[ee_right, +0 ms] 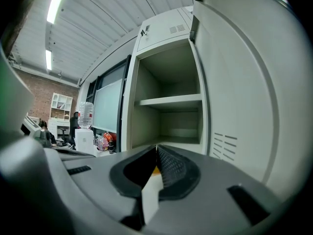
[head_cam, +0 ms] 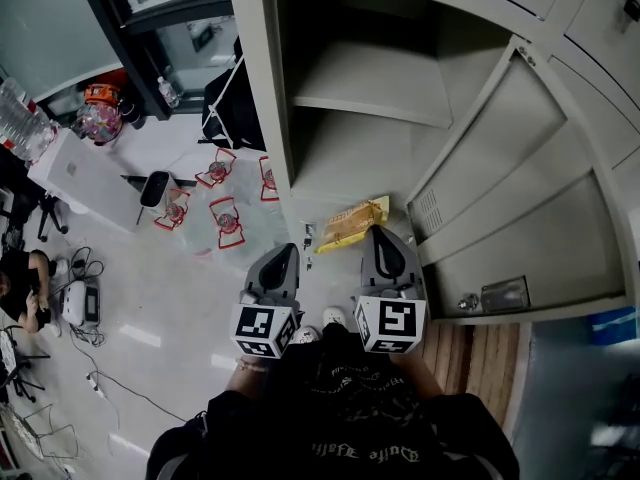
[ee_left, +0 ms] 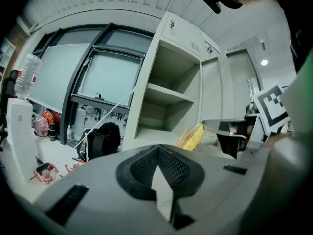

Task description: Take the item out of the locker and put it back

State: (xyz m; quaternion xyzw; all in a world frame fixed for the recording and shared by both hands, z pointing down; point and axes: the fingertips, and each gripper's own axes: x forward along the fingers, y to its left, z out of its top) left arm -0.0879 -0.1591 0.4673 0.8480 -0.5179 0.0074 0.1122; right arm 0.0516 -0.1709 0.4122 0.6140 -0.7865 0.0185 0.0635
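1. A yellow packet [head_cam: 352, 223] sits at the lower centre of the head view, at the front lip of the open locker's [head_cam: 280, 98] lower compartment. It lies tilted, its right end at the tip of the right gripper [head_cam: 376, 233]. Whether it rests on the locker floor or hangs free cannot be told.
2. In the right gripper view the fingers are pressed almost together, with a sliver of yellow [ee_right: 154, 170] showing between them. This looks like a pinch on a thin edge of the packet. Risk: so small a bite could slide off a slick wrapper, and the packet would drop to the floor in front of the locker.
3. The left gripper [head_cam: 285, 251] hangs just left of the packet. Its fingers are pressed together on nothing, so it gives no support if the packet slips.
4. Risk: most of the packet sticks out to the left of the grip, so it may sag or swing. It could catch on the locker's left wall or front lip on the way in.
5. The shelf [head_cam: 370, 93] crosses the locker in the upper centre of the head view. Lifting too high while reaching in could knock the packet against its front edge.
6. The open door [head_cam: 520, 218] stands close on the right. A wide swing of the right gripper could bump it.
7. Red-framed items [head_cam: 228, 218] lie on the floor at centre left, beside where a dropped packet might land.
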